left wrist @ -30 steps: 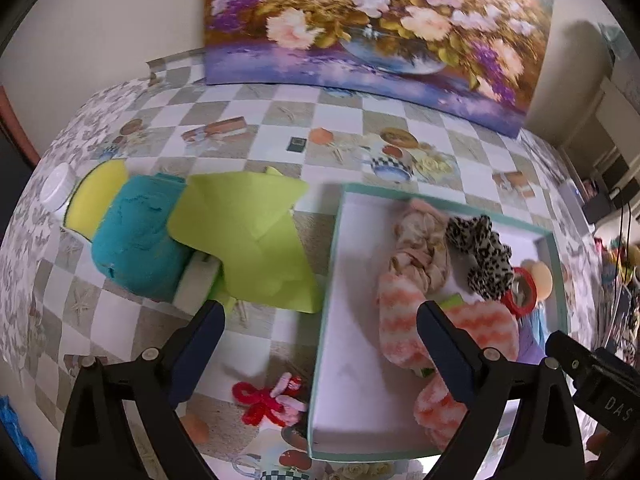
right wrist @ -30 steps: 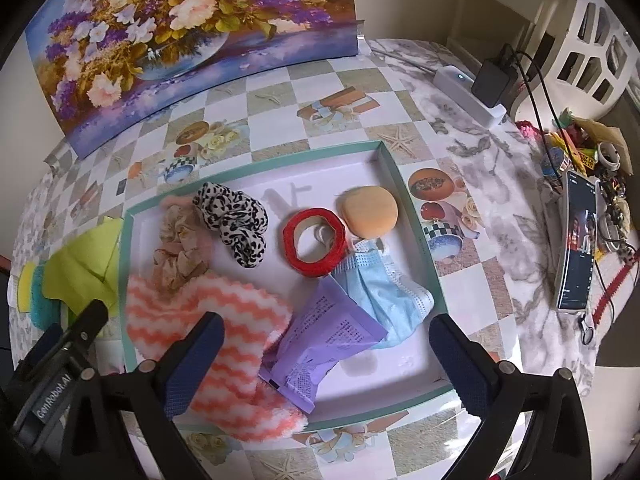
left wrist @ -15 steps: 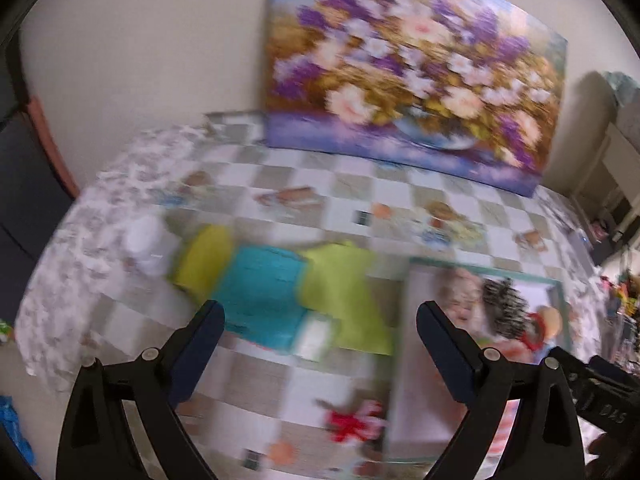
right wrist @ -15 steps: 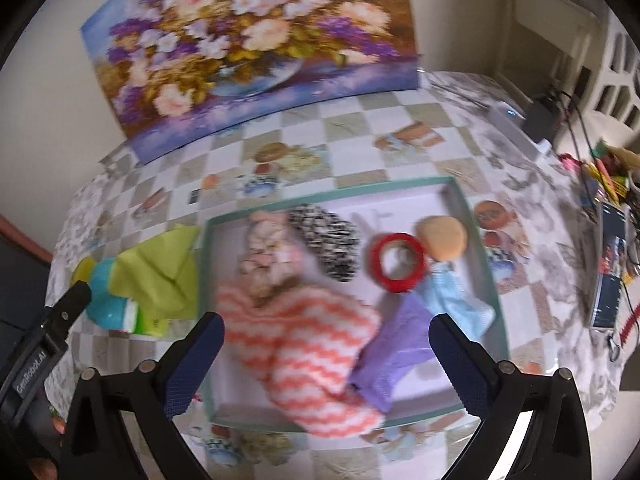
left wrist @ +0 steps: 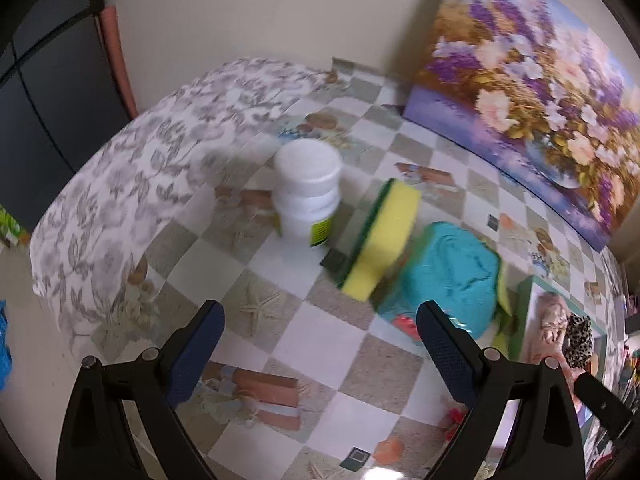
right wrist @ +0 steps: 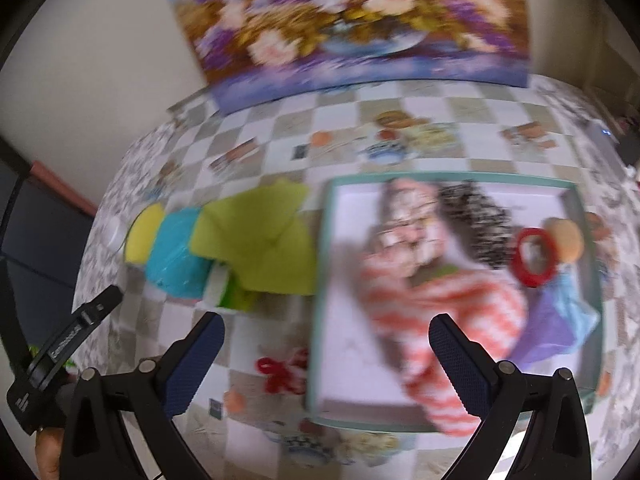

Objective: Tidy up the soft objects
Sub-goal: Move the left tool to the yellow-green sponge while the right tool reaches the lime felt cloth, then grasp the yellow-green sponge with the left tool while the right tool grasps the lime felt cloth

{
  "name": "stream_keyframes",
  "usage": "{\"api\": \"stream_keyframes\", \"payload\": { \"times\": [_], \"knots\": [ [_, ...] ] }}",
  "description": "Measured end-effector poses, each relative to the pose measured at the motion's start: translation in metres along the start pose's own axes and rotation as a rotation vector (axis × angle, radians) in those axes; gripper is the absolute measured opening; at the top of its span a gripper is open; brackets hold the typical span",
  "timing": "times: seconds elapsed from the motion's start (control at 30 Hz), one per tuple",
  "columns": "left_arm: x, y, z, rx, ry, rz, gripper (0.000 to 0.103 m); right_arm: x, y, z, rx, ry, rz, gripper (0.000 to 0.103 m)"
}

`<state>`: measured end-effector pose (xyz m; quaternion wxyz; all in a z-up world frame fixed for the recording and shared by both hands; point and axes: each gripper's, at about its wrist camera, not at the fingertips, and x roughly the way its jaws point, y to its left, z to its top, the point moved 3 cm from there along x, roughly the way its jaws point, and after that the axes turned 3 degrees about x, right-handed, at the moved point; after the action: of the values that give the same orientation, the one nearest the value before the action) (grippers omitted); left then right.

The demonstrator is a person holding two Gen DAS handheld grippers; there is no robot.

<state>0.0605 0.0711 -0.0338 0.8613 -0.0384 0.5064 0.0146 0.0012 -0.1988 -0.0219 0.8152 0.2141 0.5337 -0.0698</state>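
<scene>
Meanwhile both grippers — left gripper (left wrist: 318, 336), right gripper (right wrist: 326, 346) — hang spread and empty; the yellow sponge (left wrist: 382, 240) leans on the teal cloth (left wrist: 452, 276) beside the tray (right wrist: 322, 280).

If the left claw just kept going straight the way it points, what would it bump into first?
Probably the bare tablecloth ahead of the open left gripper. Farther along that line stand the white jar and the yellow sponge; depth is hard to judge.
</scene>
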Motion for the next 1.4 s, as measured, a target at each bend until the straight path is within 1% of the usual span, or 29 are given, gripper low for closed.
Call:
{"api": "stream_keyframes", "payload": {
  "times": [0.17, 0.27, 0.4, 0.47, 0.53, 0.63, 0.67, 0.7, 0.73, 0.8, 0.87, 0.93, 1.0, 1.07, 1.1, 1.13, 1.2, 1.23, 1.4],
  "knots": [
    [0.010, 0.008, 0.001, -0.048, 0.016, -0.010, 0.097, 0.023, 0.022, 0.002, -0.037, 0.016, 0.042, 0.102],
    [0.011, 0.011, 0.004, -0.070, -0.001, -0.017, 0.097, 0.033, 0.029, 0.008, -0.048, 0.007, 0.056, 0.097],
    [0.017, 0.016, 0.010, -0.098, -0.007, -0.012, 0.097, 0.045, 0.034, 0.015, -0.058, 0.003, 0.066, 0.084],
    [0.020, 0.018, 0.013, -0.103, -0.004, -0.006, 0.097, 0.050, 0.035, 0.017, -0.059, 0.006, 0.071, 0.081],
    [0.023, 0.018, 0.016, -0.110, -0.003, -0.002, 0.097, 0.053, 0.036, 0.020, -0.058, 0.001, 0.075, 0.072],
    [0.025, 0.018, 0.019, -0.115, -0.007, -0.009, 0.097, 0.058, 0.038, 0.023, -0.060, 0.000, 0.076, 0.062],
    [0.026, 0.017, 0.019, -0.112, -0.006, -0.009, 0.097, 0.061, 0.038, 0.024, -0.063, 0.001, 0.073, 0.061],
    [0.027, 0.017, 0.020, -0.110, -0.004, -0.008, 0.097, 0.062, 0.039, 0.025, -0.064, 0.003, 0.074, 0.058],
    [0.028, 0.017, 0.019, -0.110, -0.002, -0.008, 0.097, 0.065, 0.039, 0.025, -0.064, 0.007, 0.081, 0.052],
    [0.030, 0.018, 0.019, -0.114, 0.005, -0.012, 0.097, 0.068, 0.039, 0.026, -0.061, 0.010, 0.090, 0.049],
    [0.032, 0.019, 0.020, -0.119, 0.010, -0.013, 0.097, 0.070, 0.040, 0.027, -0.059, 0.012, 0.095, 0.048],
    [0.034, 0.020, 0.020, -0.120, 0.012, -0.013, 0.097, 0.073, 0.041, 0.028, -0.058, 0.015, 0.108, 0.038],
    [0.035, 0.020, 0.020, -0.120, 0.014, -0.014, 0.097, 0.075, 0.042, 0.029, -0.055, 0.015, 0.119, 0.034],
    [0.036, 0.020, 0.020, -0.120, 0.016, -0.015, 0.097, 0.075, 0.043, 0.029, -0.054, 0.016, 0.132, 0.026],
    [0.036, 0.020, 0.020, -0.119, 0.017, -0.015, 0.097, 0.075, 0.044, 0.030, -0.052, 0.015, 0.142, 0.017],
    [0.037, 0.020, 0.020, -0.119, 0.018, -0.016, 0.097, 0.076, 0.044, 0.029, -0.052, 0.018, 0.153, 0.012],
    [0.037, 0.020, 0.020, -0.119, 0.022, -0.020, 0.097, 0.076, 0.045, 0.029, -0.055, 0.021, 0.156, 0.009],
    [0.038, 0.020, 0.020, -0.120, 0.023, -0.020, 0.097, 0.076, 0.045, 0.029, -0.052, 0.018, 0.157, 0.005],
    [0.039, 0.021, 0.020, -0.131, 0.028, -0.030, 0.097, 0.073, 0.040, 0.032, -0.026, 0.013, 0.191, 0.002]
  ]
}}
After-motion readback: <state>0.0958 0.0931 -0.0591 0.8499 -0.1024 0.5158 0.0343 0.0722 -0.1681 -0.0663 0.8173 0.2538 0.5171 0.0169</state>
